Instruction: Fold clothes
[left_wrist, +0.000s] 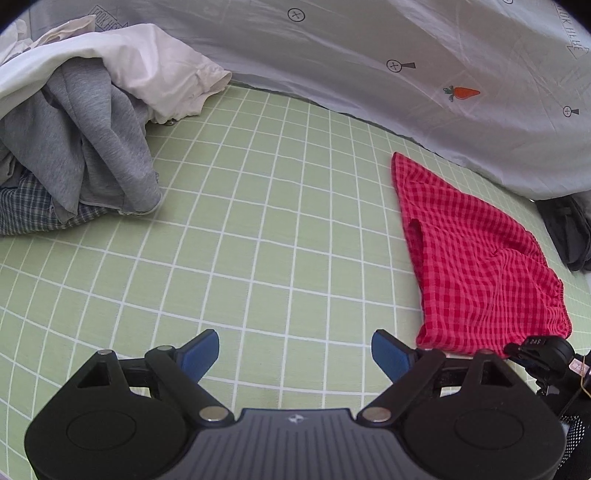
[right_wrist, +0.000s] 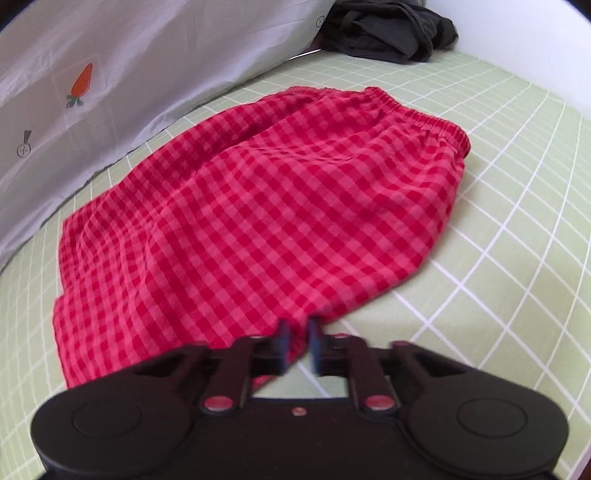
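Observation:
Red checked shorts (right_wrist: 258, 206) lie folded on the green grid sheet (right_wrist: 517, 240), elastic waistband at the far right. They also show in the left wrist view (left_wrist: 480, 266) at the right. My right gripper (right_wrist: 297, 343) has its jaws nearly together on the near edge of the shorts, a fold of cloth between them. My left gripper (left_wrist: 295, 354) is open and empty above bare sheet, left of the shorts. Part of the right gripper (left_wrist: 543, 354) shows at the shorts' near corner.
A heap of clothes, grey garment (left_wrist: 85, 147), white one (left_wrist: 155, 70) and blue plaid (left_wrist: 29, 210), lies at far left. A white printed quilt (left_wrist: 406, 55) runs along the back. A dark garment (right_wrist: 388, 33) lies at the far right corner.

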